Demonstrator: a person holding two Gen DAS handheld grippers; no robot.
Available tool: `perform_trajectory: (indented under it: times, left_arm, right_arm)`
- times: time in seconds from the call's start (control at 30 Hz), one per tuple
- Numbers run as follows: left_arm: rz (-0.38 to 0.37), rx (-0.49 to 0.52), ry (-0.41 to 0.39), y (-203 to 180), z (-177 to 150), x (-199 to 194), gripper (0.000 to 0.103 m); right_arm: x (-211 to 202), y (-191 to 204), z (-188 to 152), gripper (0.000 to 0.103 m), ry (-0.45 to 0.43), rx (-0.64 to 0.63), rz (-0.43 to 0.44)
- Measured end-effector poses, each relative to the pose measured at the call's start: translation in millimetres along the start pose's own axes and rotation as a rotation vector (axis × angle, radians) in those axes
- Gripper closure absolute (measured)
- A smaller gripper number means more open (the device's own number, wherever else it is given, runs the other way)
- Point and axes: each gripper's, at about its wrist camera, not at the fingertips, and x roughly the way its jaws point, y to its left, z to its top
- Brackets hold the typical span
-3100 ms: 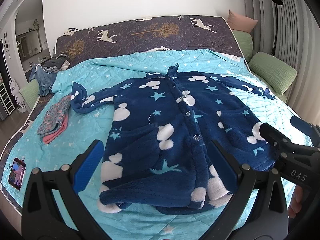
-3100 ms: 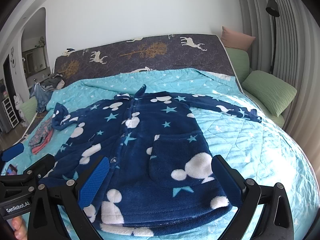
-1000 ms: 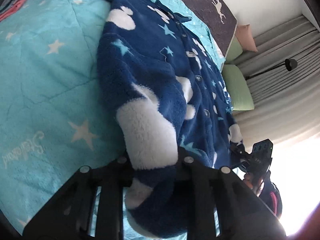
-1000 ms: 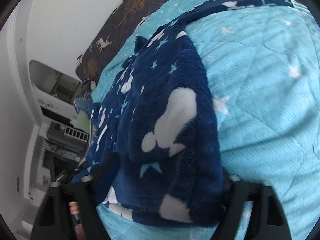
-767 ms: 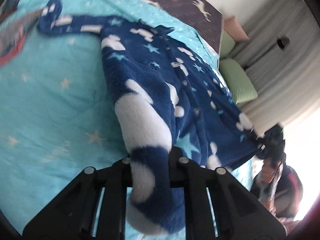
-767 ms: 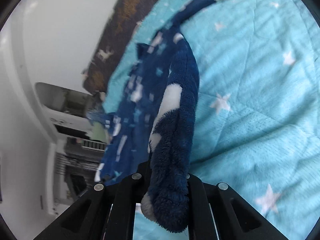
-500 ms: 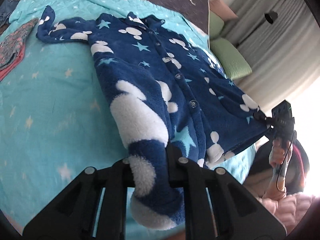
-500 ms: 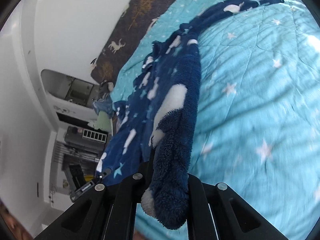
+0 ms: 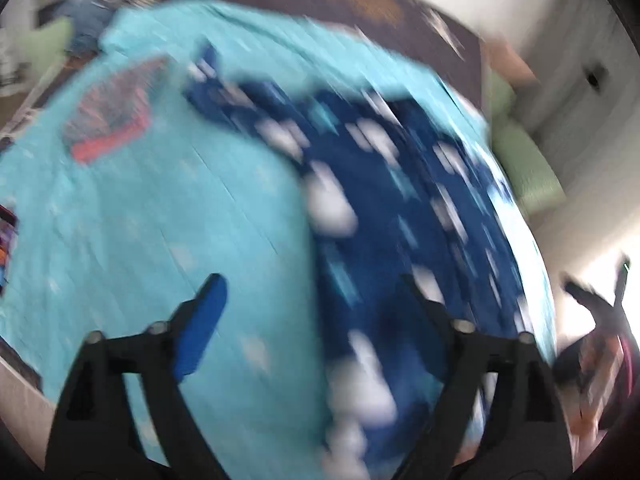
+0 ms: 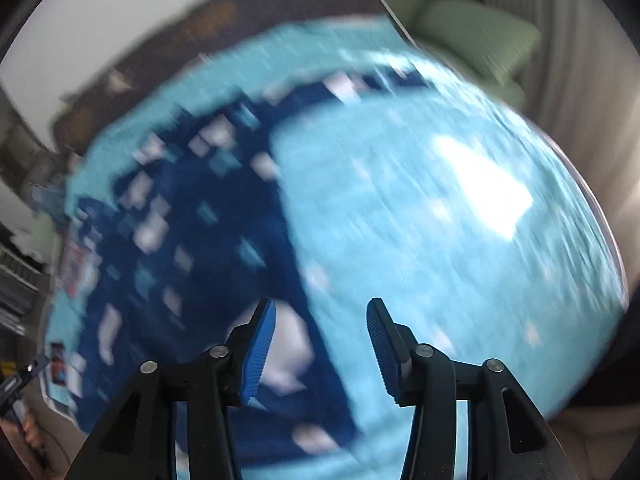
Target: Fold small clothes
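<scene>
A navy fleece robe (image 9: 372,216) with white and light-blue shapes lies spread on the turquoise quilt (image 9: 160,208); both views are motion-blurred. My left gripper (image 9: 312,304) is open and empty above the robe's left hem edge. My right gripper (image 10: 322,320) is open and empty, its left finger over the robe (image 10: 192,240) at its right hem, its right finger over bare quilt (image 10: 440,208). The other gripper shows at the right edge of the left wrist view (image 9: 600,300).
A folded pink and grey garment (image 9: 112,116) lies on the quilt's left side. Green pillows (image 10: 472,28) sit at the bed's right, by the curtains. A dark patterned sheet (image 9: 360,4) covers the head of the bed. A phone (image 10: 58,364) lies near the quilt's front corner.
Both grippers have opened and let go of the robe's hem corners, which dropped onto the quilt. Both cameras are swinging fast, so the views are blurred.
</scene>
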Motion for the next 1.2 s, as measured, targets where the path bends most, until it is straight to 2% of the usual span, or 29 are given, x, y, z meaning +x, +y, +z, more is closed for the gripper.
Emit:
perform_trajectory:
  times: [0.07, 0.13, 0.2, 0.23, 0.3, 0.4, 0.5, 0.6, 0.63, 0.67, 0.7, 0.73, 0.8, 0.9, 0.93, 1.03, 1.07, 1.2]
  left_arm:
    - [0.040, -0.090, -0.060, 25.6, 33.2, 23.3, 0.016]
    - [0.040, -0.154, -0.086, 48.2, 70.6, 57.5, 0.016]
    - [0.083, -0.173, -0.088, 64.2, 105.0, 96.9, 0.016]
    - [0.130, -0.176, -0.088, 71.3, 122.3, 116.8, 0.016]
    - [0.220, -0.178, -0.090, 84.8, 150.6, 153.0, 0.016]
    - [0.285, -0.210, -0.069, 108.6, 190.1, 206.2, 0.016]
    - [0.281, -0.274, -0.073, 129.1, 216.7, 235.6, 0.016]
    - [0.278, -0.313, -0.064, 142.5, 240.8, 259.9, 0.016]
    - [0.278, -0.313, -0.059, 144.2, 243.1, 263.5, 0.028]
    - [0.269, -0.313, -0.047, 146.6, 246.5, 268.2, 0.065]
    - [0.240, -0.319, -0.016, 148.3, 250.8, 274.5, 0.088]
    - [0.222, -0.331, 0.007, 150.8, 252.7, 278.8, 0.094]
    - [0.205, -0.311, -0.048, 142.7, 256.3, 268.8, 0.094]
    - [0.157, -0.176, -0.145, 95.9, 266.1, 238.8, 0.094]
    - [0.128, -0.140, -0.165, 78.9, 267.4, 230.2, 0.094]
    - [-0.010, 0.007, -0.228, 4.0, 268.4, 197.3, 0.094]
    - [-0.077, 0.063, -0.240, -29.4, 264.3, 185.7, 0.094]
    - [-0.307, 0.240, -0.235, -136.7, 231.2, 161.4, 0.094]
  right_arm:
    - [15.8, 40.7, 26.2, 0.041, -0.025, -0.109, 0.087]
    - [39.7, 94.1, 43.2, 0.039, -0.006, -0.216, 0.154]
    - [68.6, 142.8, 56.0, 0.039, 0.023, -0.316, 0.217]
    - [89.4, 175.4, 57.5, 0.039, 0.035, -0.365, 0.233]
    - [121.5, 224.5, 60.4, 0.039, 0.057, -0.459, 0.247]
    - [160.3, 282.9, 46.7, 0.039, 0.070, -0.593, 0.240]
    - [203.1, 348.9, 27.3, 0.039, 0.051, -0.784, 0.209]
    - [225.0, 390.6, 13.4, 0.039, 0.025, -0.922, 0.212]
    - [232.7, 407.2, 7.0, 0.039, 0.027, -0.969, 0.226]
    - [238.0, 415.5, 4.5, 0.039, 0.032, -0.988, 0.233]
    - [243.4, 423.1, 2.2, 0.039, 0.038, -1.002, 0.249]
    - [244.7, 425.1, 1.2, 0.039, 0.043, -1.005, 0.262]
    - [247.7, 423.9, 4.8, 0.039, 0.050, -0.987, 0.276]
    - [258.3, 404.6, 28.5, 0.039, 0.078, -0.880, 0.290]
    - [258.2, 386.0, 42.9, 0.039, 0.092, -0.810, 0.281]
    - [253.1, 341.3, 73.8, 0.039, 0.078, -0.677, 0.249]
    - [249.0, 322.3, 84.8, 0.039, 0.058, -0.636, 0.222]
    - [231.6, 257.5, 116.6, 0.039, 0.011, -0.481, 0.156]
